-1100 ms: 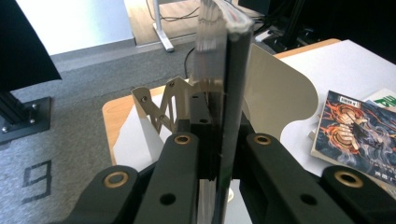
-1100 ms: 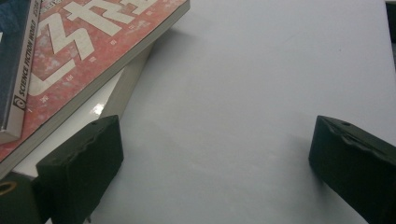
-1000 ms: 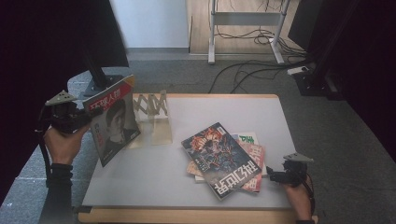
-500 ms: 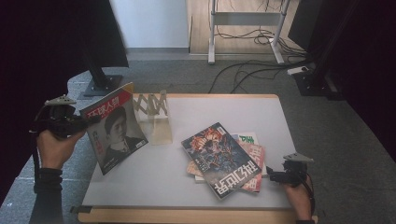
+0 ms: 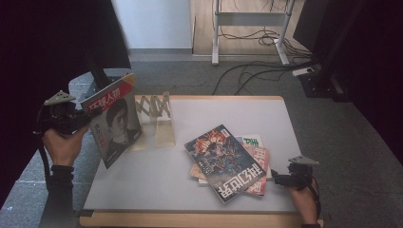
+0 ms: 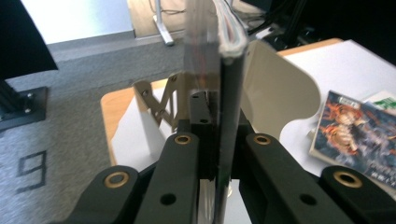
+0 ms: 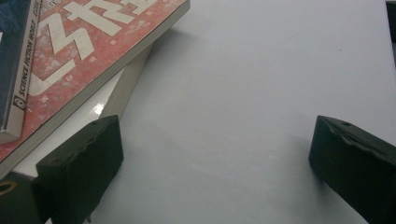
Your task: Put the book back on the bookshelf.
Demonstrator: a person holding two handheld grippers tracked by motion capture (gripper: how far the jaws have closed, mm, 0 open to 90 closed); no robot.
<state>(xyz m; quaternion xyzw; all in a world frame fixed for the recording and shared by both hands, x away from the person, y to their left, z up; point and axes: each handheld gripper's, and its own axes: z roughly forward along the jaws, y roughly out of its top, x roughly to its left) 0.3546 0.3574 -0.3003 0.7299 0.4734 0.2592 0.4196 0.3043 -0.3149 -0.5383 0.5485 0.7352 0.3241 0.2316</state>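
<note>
Left gripper (image 5: 83,124) clamps magazine (image 5: 114,118) at table edge (image 5: 102,164); rack (image 5: 154,111) seemingly adjacent.

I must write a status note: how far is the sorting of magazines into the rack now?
Done: nothing stands in the rack yet. In hand: the left gripper is shut on one magazine, held upright beside the rack. Left: the pile of several magazines lies flat on the table; the right gripper rests open next to it, holding nothing.
</note>
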